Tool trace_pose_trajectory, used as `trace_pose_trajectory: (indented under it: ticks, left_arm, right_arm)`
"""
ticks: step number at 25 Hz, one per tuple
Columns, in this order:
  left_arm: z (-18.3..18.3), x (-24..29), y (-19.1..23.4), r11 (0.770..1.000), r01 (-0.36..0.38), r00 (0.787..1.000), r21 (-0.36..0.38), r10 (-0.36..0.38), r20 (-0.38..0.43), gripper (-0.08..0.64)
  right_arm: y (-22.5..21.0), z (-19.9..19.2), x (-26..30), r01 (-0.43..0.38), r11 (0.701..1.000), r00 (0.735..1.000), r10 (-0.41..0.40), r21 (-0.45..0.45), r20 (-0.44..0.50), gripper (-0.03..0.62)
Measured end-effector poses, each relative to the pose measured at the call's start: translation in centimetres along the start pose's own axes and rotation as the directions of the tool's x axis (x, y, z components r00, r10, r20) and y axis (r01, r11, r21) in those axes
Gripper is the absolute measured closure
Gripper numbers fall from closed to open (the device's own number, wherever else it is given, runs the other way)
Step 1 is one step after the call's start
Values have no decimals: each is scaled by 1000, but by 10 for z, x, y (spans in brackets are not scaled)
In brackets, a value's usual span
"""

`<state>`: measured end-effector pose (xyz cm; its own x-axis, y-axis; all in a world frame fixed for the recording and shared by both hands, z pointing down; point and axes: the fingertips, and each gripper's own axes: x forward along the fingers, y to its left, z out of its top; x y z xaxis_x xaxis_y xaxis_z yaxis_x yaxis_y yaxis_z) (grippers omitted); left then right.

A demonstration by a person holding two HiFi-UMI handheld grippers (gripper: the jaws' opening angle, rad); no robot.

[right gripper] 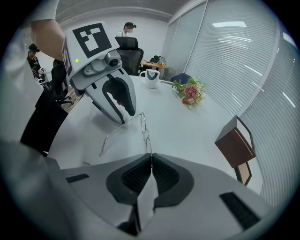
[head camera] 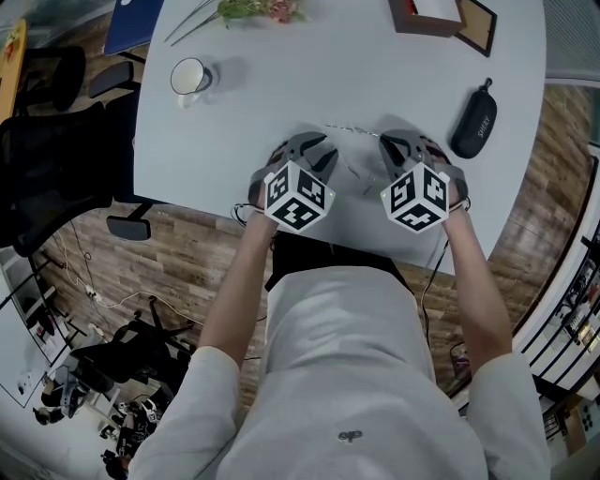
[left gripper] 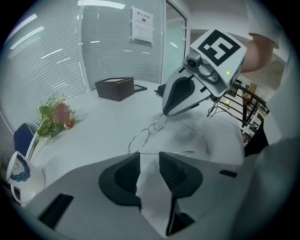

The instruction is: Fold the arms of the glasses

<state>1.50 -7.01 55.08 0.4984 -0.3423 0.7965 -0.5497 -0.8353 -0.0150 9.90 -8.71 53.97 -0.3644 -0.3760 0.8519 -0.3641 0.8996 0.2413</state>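
The person's pale shirt (head camera: 347,375) fills the bottom of the head view, with both bare forearms reaching out to the desk (head camera: 281,94). The thin wire glasses (head camera: 352,128) lie near the desk's near edge, their arms unfolded, and both tools meet at them.

The right tongs (right gripper: 151,157) are closed, and their pads pinch the end of the glasses' front, where the rim runs straight in between them. The left tongs (left gripper: 149,157) stand apart, gripping nothing. One wire arm of the glasses crosses just beyond their tips. It seems to lie slightly clear of the pads, though the wire is too fine to be sure. Seen from the right gripper view, the left tool's nose comes down at the far corner of the glasses, where that arm joins the front.

A white mug (head camera: 190,77) stands beyond the glasses and well to their left. A black zipped case (head camera: 473,119) lies to the right of the glasses, near the desk edge. A brown box (head camera: 427,14) sits beyond the glasses to the right, and a spray of flowers (head camera: 258,9) lies beyond them to the left. A black office chair (head camera: 56,159) stands off the desk, far left of the glasses.
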Motion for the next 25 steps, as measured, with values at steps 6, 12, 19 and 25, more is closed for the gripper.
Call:
trace_pose_trajectory:
  ticks: [6,12,19,25]
  left_arm:
    - [2,2,-3,1000,5,1000,1,-5,3,425]
    - [3,3,-5,1000,-5,1000,-6,5,7,425]
    - [3,3,1,998,-42,999,-36,42,19,426]
    - [6,5,1,998,-47,999,-49,48,23,426]
  right_arm:
    - [5,2,0,-5,1000,1000,5,1,0,577]
    - [10,-1,-3,-10,1000,1000,10,19,-5,578]
    - [16,3,-4,-25,999,1000,26,41,-2,577]
    - [19,3,-5,-29,999,1000,29,42,-3,577]
